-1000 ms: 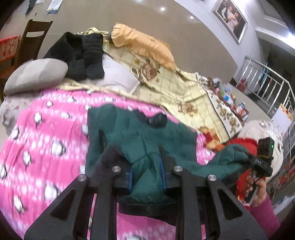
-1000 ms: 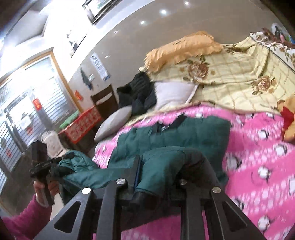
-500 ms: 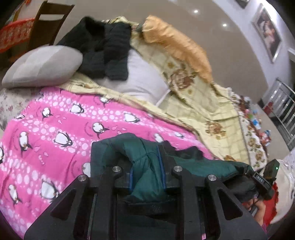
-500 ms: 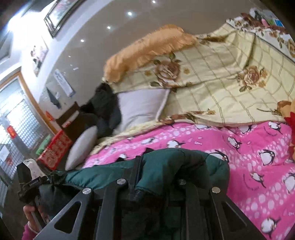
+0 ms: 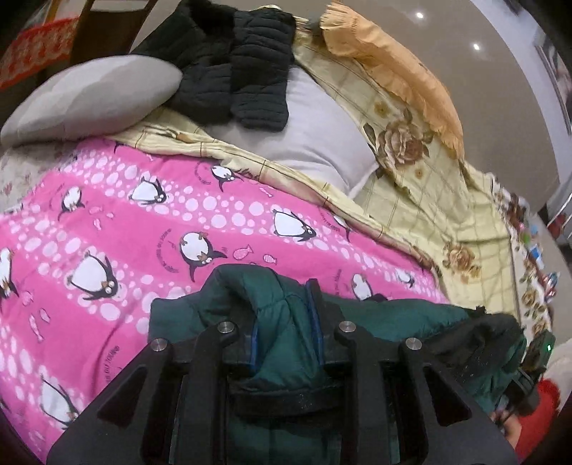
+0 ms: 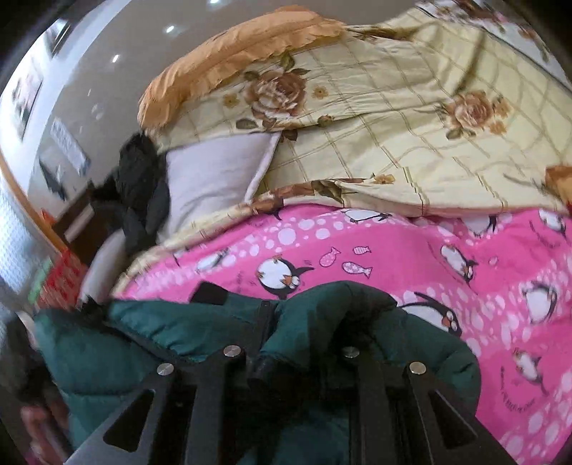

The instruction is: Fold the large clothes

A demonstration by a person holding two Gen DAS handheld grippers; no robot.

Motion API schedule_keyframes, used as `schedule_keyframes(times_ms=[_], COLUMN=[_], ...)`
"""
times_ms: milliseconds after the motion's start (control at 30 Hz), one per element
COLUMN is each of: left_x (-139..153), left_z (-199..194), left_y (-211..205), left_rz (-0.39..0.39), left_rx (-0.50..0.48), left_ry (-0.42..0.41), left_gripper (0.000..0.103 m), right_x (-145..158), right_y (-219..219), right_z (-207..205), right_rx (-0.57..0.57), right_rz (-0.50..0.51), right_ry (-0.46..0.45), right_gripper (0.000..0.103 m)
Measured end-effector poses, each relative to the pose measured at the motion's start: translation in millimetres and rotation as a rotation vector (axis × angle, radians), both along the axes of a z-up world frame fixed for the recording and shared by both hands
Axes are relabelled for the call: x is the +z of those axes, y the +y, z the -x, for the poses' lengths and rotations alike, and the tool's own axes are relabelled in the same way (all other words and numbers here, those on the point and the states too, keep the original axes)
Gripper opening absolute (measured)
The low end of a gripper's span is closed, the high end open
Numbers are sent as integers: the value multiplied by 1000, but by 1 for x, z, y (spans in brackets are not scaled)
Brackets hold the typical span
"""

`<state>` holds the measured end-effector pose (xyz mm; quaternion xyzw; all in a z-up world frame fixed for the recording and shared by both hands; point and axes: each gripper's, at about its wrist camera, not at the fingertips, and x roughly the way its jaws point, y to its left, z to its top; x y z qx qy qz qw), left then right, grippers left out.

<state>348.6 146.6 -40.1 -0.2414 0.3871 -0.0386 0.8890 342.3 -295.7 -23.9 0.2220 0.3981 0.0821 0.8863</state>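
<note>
Green quilted jacket lies bunched on pink penguin blanket on the bed, long axis running between the grippers. Left gripper fingers narrow, pinching a padded fold. Right gripper fingers opening slightly, jacket fabric still between them.

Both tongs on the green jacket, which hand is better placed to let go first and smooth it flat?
Left, marginally. Both tongs clamp the green jacket, but the left has more bare pink blanket beside it.

Bed w/ pink penguin blanket, grey wall, wooden chair, ceiling spotlights
</note>
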Motion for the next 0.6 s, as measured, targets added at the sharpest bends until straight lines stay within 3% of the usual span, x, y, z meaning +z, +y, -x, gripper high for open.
schedule_keyframes(times_ms=[167, 267, 433, 500, 600], left_x=[7, 10, 10, 10, 9], left_z=[5, 7, 7, 8, 8], left_y=[-1, -1, 0, 0, 0], left_rz=[11, 11, 24, 32, 32], left_rx=[-24, -32, -25, -22, -22], left_ry=[-9, -11, -13, -14, -12], left_gripper=[23, 24, 25, 25, 25], right_x=[38, 73, 115, 115, 97], right_y=[-11, 0, 26, 55, 103], right_z=[39, 75, 128, 136, 131], right_rx=[8, 31, 114, 257, 345], right_rz=[-127, -32, 25, 47, 150], right_ry=[-77, -167, -299, -282, -211], right_gripper=[42, 43, 46, 46, 46])
